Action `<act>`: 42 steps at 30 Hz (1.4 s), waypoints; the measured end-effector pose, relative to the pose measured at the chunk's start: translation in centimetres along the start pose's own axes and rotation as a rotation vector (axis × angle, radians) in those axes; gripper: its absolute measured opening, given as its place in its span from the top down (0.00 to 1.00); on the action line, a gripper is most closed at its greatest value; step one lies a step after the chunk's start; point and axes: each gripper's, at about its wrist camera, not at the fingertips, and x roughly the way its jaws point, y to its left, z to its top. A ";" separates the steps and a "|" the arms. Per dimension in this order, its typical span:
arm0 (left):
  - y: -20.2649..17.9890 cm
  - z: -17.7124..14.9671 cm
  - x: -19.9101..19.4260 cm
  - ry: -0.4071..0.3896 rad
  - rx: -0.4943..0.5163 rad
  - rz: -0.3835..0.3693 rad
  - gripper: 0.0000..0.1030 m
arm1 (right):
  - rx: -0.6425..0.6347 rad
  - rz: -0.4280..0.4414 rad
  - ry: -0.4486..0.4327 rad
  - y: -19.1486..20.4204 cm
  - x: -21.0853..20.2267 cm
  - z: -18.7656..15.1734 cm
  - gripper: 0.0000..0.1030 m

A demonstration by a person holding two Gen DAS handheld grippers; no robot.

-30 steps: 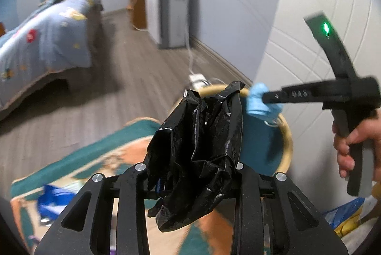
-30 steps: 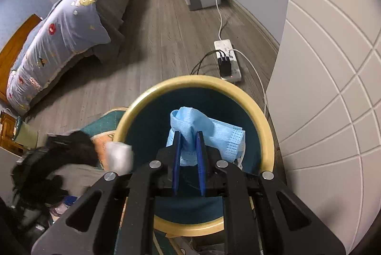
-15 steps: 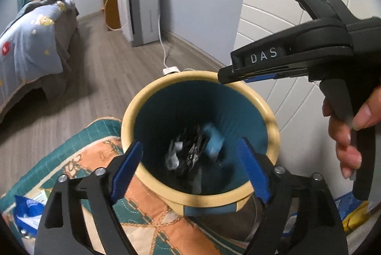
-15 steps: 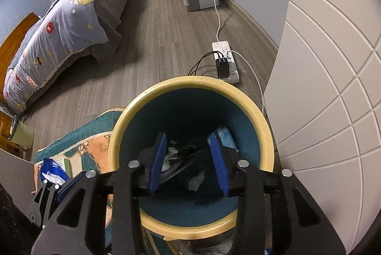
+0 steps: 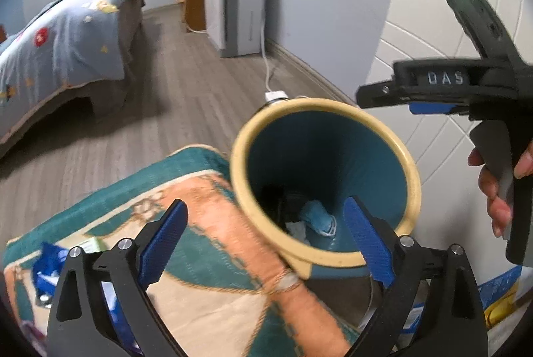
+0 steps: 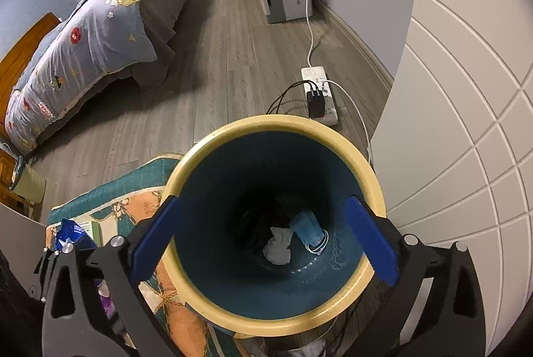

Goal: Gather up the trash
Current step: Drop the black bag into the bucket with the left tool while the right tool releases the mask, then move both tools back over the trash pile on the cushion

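Note:
A teal trash bin with a cream rim (image 5: 240,137) (image 6: 376,187) stands on the floor beside a patterned rug. Inside it lie a blue face mask (image 6: 308,228) (image 5: 316,215), a crumpled white tissue (image 6: 278,245) and a black plastic bag (image 6: 266,217). My left gripper (image 5: 265,243) is open and empty, above the bin's near rim. My right gripper (image 6: 263,243) is open and empty, directly over the bin's mouth; its body also shows at the right of the left wrist view (image 5: 443,90).
A teal and orange rug (image 5: 213,243) (image 6: 110,210) carries a blue wrapper (image 5: 46,267) (image 6: 71,233). A white power strip with cables (image 6: 319,93) lies behind the bin. A bed (image 6: 86,47) is at left, a white panelled wall (image 6: 466,123) at right, a grey appliance (image 5: 236,10) by the far wall.
My left gripper opened and dropped the black bag into the bin. My right gripper opened and dropped the blue mask into it. Both now hang open above the bin.

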 end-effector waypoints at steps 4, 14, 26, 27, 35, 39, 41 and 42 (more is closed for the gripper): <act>2.1 -0.1 -3.0 -0.023 -0.021 0.028 0.09 | -0.007 0.006 0.010 1.2 -0.1 -0.1 0.06; 9.1 -2.0 -12.5 -0.072 -0.086 0.174 0.07 | -0.147 0.024 -0.014 8.4 -2.5 -0.7 0.06; 14.8 -9.1 -22.2 -0.102 -0.262 0.330 0.06 | -0.332 0.087 -0.006 17.0 -5.8 -5.4 0.06; 15.1 -10.0 -22.6 -0.101 -0.286 0.334 0.06 | -0.363 0.085 0.008 18.0 -5.9 -6.4 0.06; 16.2 -15.9 -24.4 -0.042 -0.392 0.380 0.06 | -0.404 0.134 0.113 21.9 -5.7 -12.6 0.06; 16.4 -17.2 -24.1 0.003 -0.394 0.391 0.06 | -0.405 0.114 0.157 23.2 -4.8 -15.6 0.06; 16.2 -17.5 -23.7 0.020 -0.376 0.398 0.06 | -0.398 0.117 0.171 23.6 -4.3 -16.8 0.06; 16.2 -17.6 -23.4 0.030 -0.368 0.397 0.06 | -0.394 0.115 0.183 23.8 -4.0 -17.4 0.06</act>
